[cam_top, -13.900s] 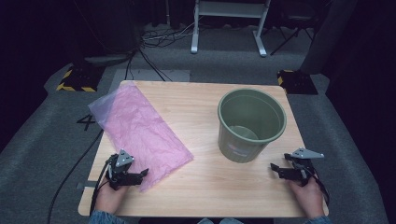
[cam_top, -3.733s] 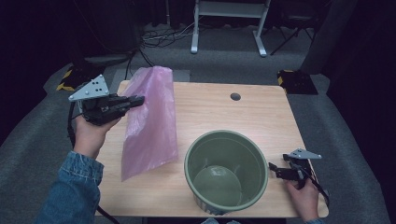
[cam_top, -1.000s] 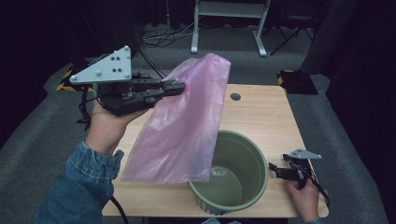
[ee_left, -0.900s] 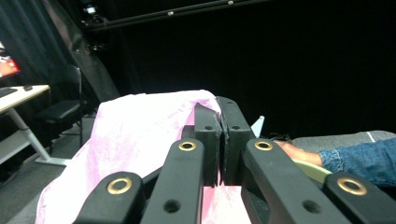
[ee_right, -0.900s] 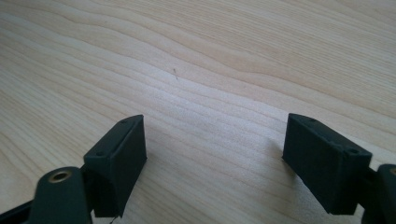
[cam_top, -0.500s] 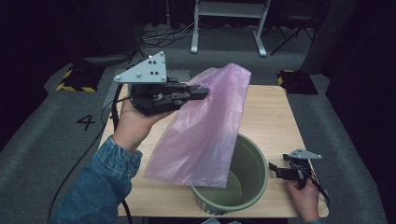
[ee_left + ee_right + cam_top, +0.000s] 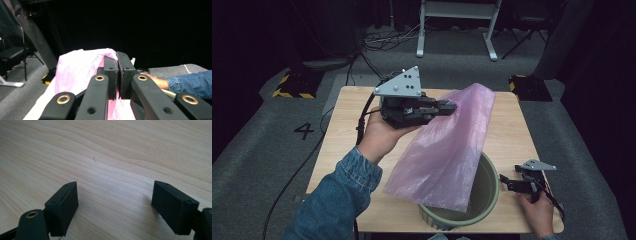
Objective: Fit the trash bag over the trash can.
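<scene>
One pink bag (image 7: 447, 150), one green bucket (image 7: 488, 192), two claws (image 7: 452, 106) (image 7: 503, 181).

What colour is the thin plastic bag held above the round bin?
Translucent pink plastic bag; clearest in the high view.

A light wooden table (image 7: 347, 125) stood on grey carpeted floor (image 7: 257, 165); a white numeral 4 (image 7: 305, 131) was marked on the carpet left of the table; a yellow-and-black striped block (image 7: 289, 85) lay beyond the table's far left corner, and a similar one (image 7: 524, 86) beyond the far right corner; loose black cables (image 7: 382, 42) ran across the floor behind; a white metal stand (image 7: 457, 22) rose at the back; a dark chair (image 7: 12, 53) stood at the left of the left gripper view.
</scene>
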Available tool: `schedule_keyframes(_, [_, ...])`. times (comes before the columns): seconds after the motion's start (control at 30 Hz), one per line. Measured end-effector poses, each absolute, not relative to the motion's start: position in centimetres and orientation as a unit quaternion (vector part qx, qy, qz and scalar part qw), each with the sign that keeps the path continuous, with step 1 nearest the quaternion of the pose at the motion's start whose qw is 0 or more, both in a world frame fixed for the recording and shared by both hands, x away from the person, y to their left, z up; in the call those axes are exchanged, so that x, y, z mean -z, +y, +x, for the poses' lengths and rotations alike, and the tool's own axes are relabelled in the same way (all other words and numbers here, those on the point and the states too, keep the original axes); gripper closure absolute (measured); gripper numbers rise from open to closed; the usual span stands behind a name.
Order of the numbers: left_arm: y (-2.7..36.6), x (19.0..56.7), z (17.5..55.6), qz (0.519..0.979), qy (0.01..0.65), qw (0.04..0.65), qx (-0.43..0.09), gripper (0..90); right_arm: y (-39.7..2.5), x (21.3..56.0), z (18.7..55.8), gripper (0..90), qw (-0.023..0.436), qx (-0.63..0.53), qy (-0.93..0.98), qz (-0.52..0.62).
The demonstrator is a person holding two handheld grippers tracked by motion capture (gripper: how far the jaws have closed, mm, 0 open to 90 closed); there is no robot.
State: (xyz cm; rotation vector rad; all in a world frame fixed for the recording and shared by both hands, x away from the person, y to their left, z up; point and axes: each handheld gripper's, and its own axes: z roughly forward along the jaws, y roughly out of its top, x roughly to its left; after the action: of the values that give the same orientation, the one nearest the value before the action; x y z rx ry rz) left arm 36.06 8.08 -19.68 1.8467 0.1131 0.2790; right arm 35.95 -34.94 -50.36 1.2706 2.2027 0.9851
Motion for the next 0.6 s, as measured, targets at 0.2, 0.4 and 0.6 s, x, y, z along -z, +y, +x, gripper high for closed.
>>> schedule_keyframes(0.2, [7.3,20.6,36.3,0.799,0.048,0.588,-0.121,86.7,-34.9,50.4,35.9,21.3,0.206,-0.353,0.791,0.455])
schedule_keyframes(0.4, [7.0,22.2,36.6,0.801,0.046,0.586,-0.11,86.7,-34.9,50.4,35.9,21.3,0.206,-0.353,0.791,0.455])
schedule_keyframes(0.6, [6.6,23.8,36.9,0.806,0.048,0.583,-0.094,86.7,-34.9,50.4,35.9,21.3,0.206,-0.353,0.791,0.455])
